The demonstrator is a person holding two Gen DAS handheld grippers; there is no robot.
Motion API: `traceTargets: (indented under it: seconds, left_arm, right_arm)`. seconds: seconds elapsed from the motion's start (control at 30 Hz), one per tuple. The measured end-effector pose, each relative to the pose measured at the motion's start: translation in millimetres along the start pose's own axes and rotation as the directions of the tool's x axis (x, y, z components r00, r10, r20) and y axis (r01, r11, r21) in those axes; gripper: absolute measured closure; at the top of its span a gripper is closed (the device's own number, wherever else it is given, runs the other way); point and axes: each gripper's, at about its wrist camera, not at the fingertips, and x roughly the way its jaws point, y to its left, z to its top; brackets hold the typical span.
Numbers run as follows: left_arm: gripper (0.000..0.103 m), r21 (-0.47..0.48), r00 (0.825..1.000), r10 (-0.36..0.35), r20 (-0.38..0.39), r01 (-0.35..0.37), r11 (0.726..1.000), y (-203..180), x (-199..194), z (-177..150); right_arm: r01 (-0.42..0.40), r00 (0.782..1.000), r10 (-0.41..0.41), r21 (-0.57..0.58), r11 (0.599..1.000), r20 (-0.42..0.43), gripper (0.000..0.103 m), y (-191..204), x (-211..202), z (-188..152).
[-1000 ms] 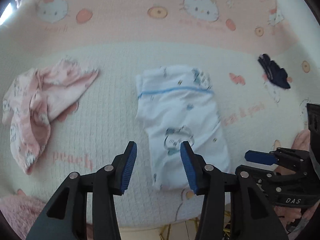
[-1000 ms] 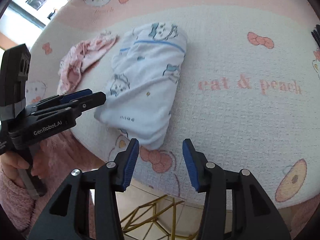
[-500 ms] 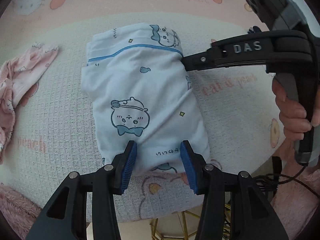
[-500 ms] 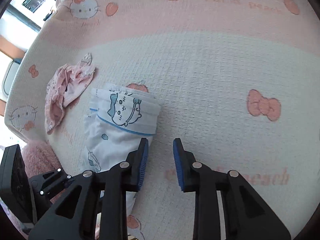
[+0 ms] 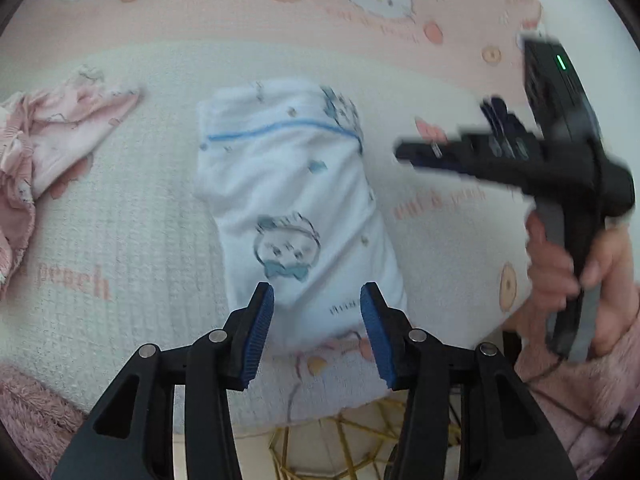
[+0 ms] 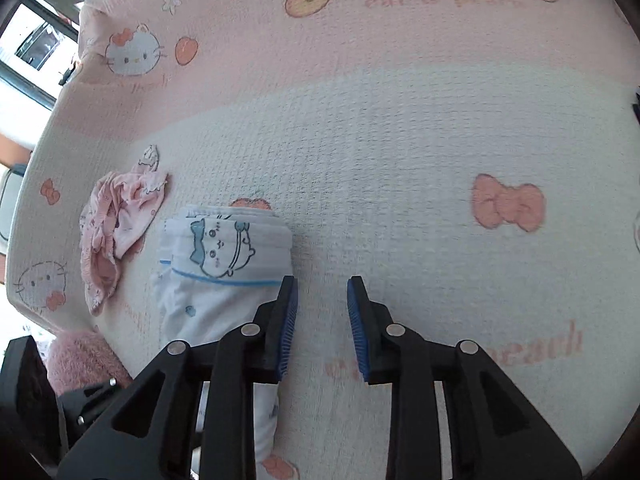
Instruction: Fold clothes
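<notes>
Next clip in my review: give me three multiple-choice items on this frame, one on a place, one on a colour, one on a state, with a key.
1. Where does the crumpled pink garment lie relative to the folded white garment in the left wrist view?
A. To its left
B. On top of it
C. To its right

2. What colour is the stripe across the white garment?
A. Red
B. Blue
C. Green

3. How do the jaws of the left gripper stand?
A. Shut on the garment
B. Open, holding nothing
C. Shut on the blanket

Key: 1 A, pink cloth sits apart at left; 2 B, the line is blue; 3 B, a gap shows between the pads.
</notes>
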Motion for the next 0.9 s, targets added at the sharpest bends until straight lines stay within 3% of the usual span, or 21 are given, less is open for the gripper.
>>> traceTargets:
  seconds: [0.1, 0.2, 0.27, 0.47, 0.53, 0.67, 0.77, 0.83, 0.9]
  left_arm:
    - [0.055, 0.032, 0.996, 0.083, -0.040, -0.081, 0.996, 9.4, 12.3, 12.2]
    - [0.054, 0.087, 0.978, 0.184, -0.099, -0.176, 0.981, 18.5, 34.7, 16.7]
    - [0.053, 0.029, 0.986, 0.141, -0.094, -0.138, 0.990, 28.7, 32.2, 14.8]
    - [0.052, -0.017, 0.987, 0.150, -0.058, -0.151, 0.988, 37.6, 19.5, 5.7]
    - [0.052, -0.023, 0.988, 0.155, -0.018, -0.155, 0.988, 30.8, 10.5, 2.5]
    - [0.052, 0.011, 0.998, 0.056, 0.030, -0.056, 0.998, 6.3, -5.4, -7.8]
    - [0.052, 0.036, 0.995, 0.086, -0.042, -0.085, 0.996, -4.4, 11.0, -16.1]
    - [0.052, 0.028, 0.986, 0.142, -0.087, -0.140, 0.990, 3.8, 19.1, -14.0]
    - [0.052, -0.016, 0.988, 0.127, -0.082, -0.129, 0.992, 13.8, 14.6, -12.6]
  right_arm:
    - [-0.092, 0.994, 0.091, 0.001, 0.996, -0.062, 0.076, 12.4, -7.8, -35.9]
    - [-0.051, 0.992, 0.040, -0.094, 0.994, -0.122, 0.075, 31.6, 6.3, -72.0]
    - [-0.001, 0.993, -0.017, -0.145, 0.989, -0.118, 0.075, 31.9, 9.9, -87.8]
    - [0.166, 0.974, -0.195, -0.224, 0.960, -0.113, 0.069, 22.9, -3.6, -104.3]
    - [0.151, 0.979, -0.179, -0.236, 0.960, -0.101, 0.068, 28.1, -1.7, -106.0]
    - [0.122, 0.986, -0.147, -0.262, 0.957, -0.077, 0.068, 38.5, 2.1, -109.5]
    - [0.100, 0.991, -0.122, -0.281, 0.954, -0.060, 0.067, 46.3, 5.0, -112.1]
    - [0.086, 0.993, -0.105, -0.294, 0.952, -0.049, 0.067, 51.5, 6.9, -113.8]
    - [0.073, 0.995, -0.088, -0.306, 0.949, -0.036, 0.067, 56.1, 8.0, -114.8]
